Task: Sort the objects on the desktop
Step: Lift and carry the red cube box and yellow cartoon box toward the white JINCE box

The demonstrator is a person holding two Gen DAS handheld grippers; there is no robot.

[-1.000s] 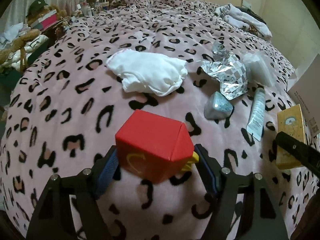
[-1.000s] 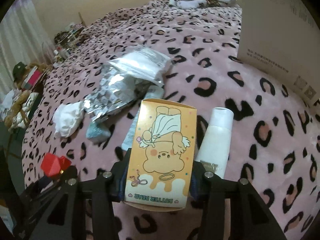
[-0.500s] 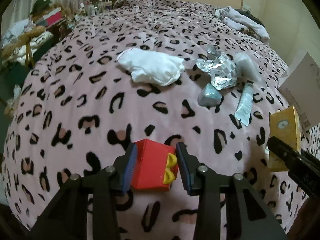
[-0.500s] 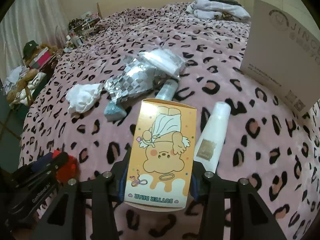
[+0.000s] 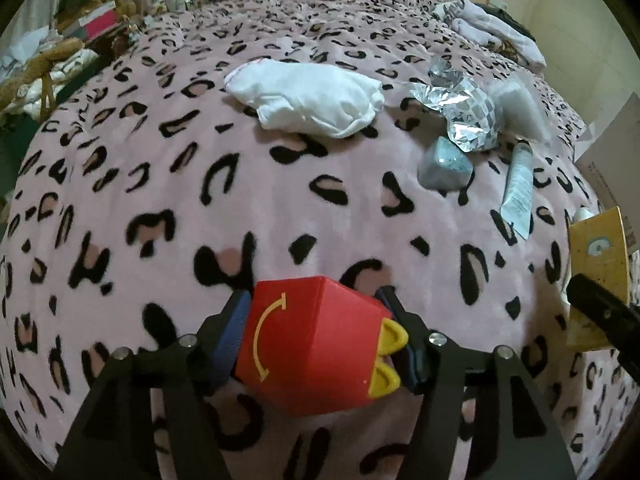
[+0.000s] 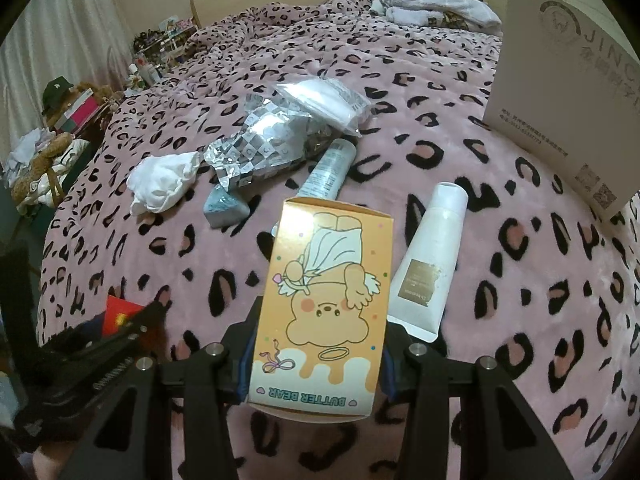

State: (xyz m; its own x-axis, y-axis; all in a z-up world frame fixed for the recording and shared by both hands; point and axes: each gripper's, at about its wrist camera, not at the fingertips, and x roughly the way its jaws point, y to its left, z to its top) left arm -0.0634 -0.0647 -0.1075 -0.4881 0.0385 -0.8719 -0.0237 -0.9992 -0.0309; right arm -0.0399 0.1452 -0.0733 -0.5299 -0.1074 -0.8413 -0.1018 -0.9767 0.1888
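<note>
both sets of jaws are loaded. left gripper point(image 5: 320, 344) has a red box point(image 5: 316, 344) between its blue pads, and those jaws have just been opening, so whether the pads bite or only flank the box is hard to call; the left pad looks against it, the right one sits by the yellow handles point(image 5: 390, 356). right gripper point(image 6: 316, 360) is clamped at a middling width on an orange box point(image 6: 324, 304), pads on both long edges.

landmark is the silver foil point(image 6: 260, 144) on the leopard blanket point(image 5: 160, 200). white cloth point(image 5: 312, 100) lies just left of the foil, grey lump point(image 5: 444, 164) just below it, thin tube point(image 5: 520, 184) beside it, clear bag point(image 6: 324, 100) touching its far side. white tube point(image 6: 432, 256) lies nearer us, just right of the orange box. red box sits well below the foil, low over the blanket; whether it touches the blanket, i can't tell.

risks: in my judgement a slack left grip lets the red box tip off its corner and roll on soft fleece. orange box is thin card and could buckle if squeezed harder, or clip the white tube on the way down.

orange box's long axis runs away from the camera, print upside down, open flap at the far end. red box is turned corner-on, handles facing right.
</note>
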